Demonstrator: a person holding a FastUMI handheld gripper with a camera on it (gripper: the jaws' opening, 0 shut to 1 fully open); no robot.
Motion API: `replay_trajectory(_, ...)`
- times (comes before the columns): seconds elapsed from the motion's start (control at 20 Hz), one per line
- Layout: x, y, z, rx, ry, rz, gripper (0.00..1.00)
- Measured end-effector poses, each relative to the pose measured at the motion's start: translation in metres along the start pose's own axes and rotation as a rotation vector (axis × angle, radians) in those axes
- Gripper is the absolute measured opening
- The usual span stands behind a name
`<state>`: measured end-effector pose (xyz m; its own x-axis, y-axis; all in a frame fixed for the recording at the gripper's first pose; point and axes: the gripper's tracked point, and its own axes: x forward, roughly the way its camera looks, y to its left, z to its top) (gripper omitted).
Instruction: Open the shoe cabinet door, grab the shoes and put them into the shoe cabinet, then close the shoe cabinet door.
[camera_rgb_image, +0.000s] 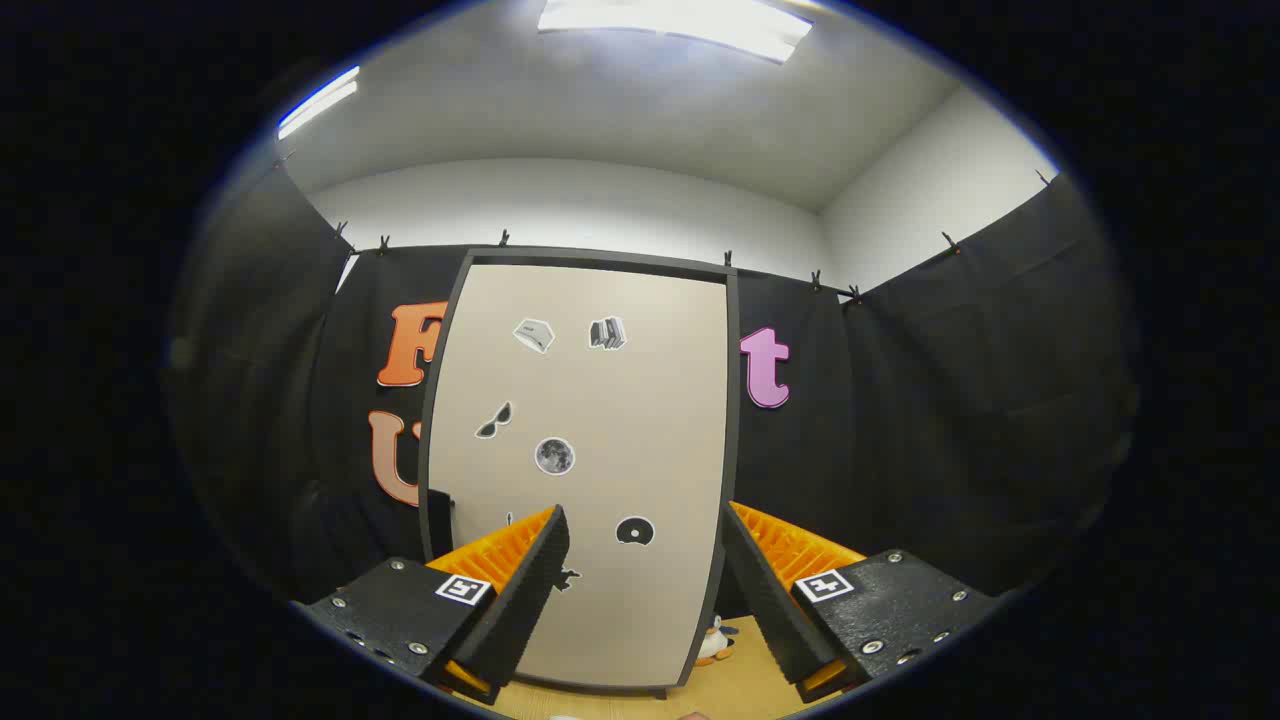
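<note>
The shoe cabinet (585, 430) stands upright straight ahead against the black cloth wall. Its tall beige door in a dark frame is shut and carries several small stickers. My gripper (645, 545) is open in front of the door's lower half, with nothing between its fingers. The left fingertip (553, 530) overlaps the door's lower part, and the right fingertip (735, 530) sits at the door's right edge. A small white and orange thing (714, 640) lies on the floor at the cabinet's lower right corner; I cannot tell whether it is a shoe.
Black cloth walls (960, 400) close the booth on the left, back and right. A light wooden floor (730, 690) runs under the cabinet. Above are white walls and ceiling lights (680, 25).
</note>
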<state>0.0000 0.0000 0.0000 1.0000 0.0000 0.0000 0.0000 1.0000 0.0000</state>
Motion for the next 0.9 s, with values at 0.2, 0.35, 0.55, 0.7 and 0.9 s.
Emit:
replay_trajectory(0.2, 0.002, 0.007, -0.001, 0.021, 0.014, 0.02, 0.95)
replay_trajectory(0.35, 0.002, 0.005, 0.0, 0.018, 0.028, 0.016, 0.95)
replay_trajectory(0.55, -0.005, 0.003, 0.007, 0.019, 0.04, 0.027, 0.95)
replay_trajectory(0.7, -0.006, 0.004, 0.012, 0.027, 0.034, 0.035, 0.95)
replay_trajectory(0.9, -0.005, 0.013, 0.01, 0.048, 0.042, 0.058, 0.95)
